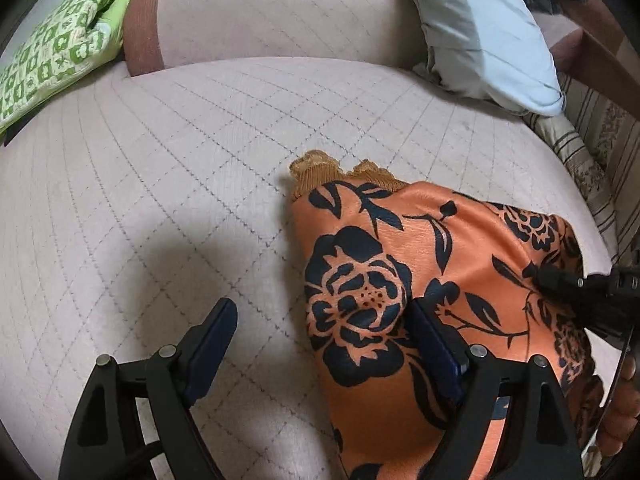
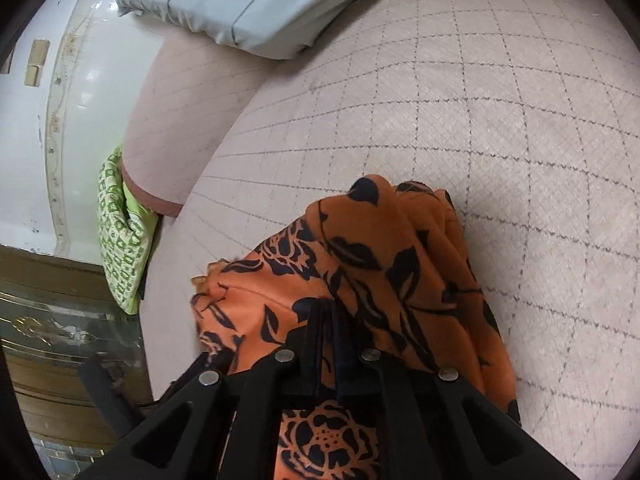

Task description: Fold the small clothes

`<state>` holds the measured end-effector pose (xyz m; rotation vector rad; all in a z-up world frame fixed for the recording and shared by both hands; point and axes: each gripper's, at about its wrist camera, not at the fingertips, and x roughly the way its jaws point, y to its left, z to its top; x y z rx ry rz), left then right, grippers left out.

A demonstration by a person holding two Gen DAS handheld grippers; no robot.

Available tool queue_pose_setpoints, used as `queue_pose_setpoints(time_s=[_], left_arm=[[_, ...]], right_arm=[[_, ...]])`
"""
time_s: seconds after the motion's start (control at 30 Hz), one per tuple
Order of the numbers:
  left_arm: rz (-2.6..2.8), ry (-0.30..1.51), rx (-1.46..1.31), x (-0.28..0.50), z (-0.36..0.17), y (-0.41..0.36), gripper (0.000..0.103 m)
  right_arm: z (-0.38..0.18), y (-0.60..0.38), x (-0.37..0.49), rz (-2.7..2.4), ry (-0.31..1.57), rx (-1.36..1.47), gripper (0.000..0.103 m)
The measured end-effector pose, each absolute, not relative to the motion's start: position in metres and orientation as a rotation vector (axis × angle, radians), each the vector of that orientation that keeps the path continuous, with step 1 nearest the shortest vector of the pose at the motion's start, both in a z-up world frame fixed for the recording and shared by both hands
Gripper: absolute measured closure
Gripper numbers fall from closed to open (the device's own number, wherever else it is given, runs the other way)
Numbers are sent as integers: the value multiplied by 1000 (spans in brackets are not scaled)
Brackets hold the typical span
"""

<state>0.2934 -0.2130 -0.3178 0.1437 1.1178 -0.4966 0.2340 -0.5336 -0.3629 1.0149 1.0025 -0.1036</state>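
Observation:
An orange garment with a black flower print (image 1: 404,256) lies on the pale quilted sofa seat (image 1: 160,200), a lace trim at its far edge. My left gripper (image 1: 320,320) is open; its right finger (image 1: 432,340) rests on the garment and its left finger (image 1: 212,336) is over bare seat. My right gripper (image 2: 328,320) is shut on the bunched orange garment (image 2: 384,248) and lifts a fold of it. The right gripper also shows in the left wrist view (image 1: 576,284) at the garment's right edge.
A green patterned cloth (image 1: 60,48) lies at the seat's far left. A light blue pillow (image 1: 488,40) leans at the back right. A striped cover (image 1: 592,168) hangs at the right edge. White floor tiles (image 2: 36,140) and a wooden cabinet (image 2: 60,320) lie beyond the sofa.

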Motion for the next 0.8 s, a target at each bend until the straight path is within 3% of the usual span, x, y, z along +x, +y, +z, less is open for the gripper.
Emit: queue_pose_setpoints(time_s=[0.37,0.7,0.8], left_arm=[[-590,980,233,216,-274,-199,15],[-617,994,266,128,-316,-164,15],[-599,974,260,129,-328,-161,10]], right_arm=[[-319,-503,156,-76,1040,792,97],[-342,-451,72,-94,1088,776,96],[-364,-454,59,-70,1082,833,96]])
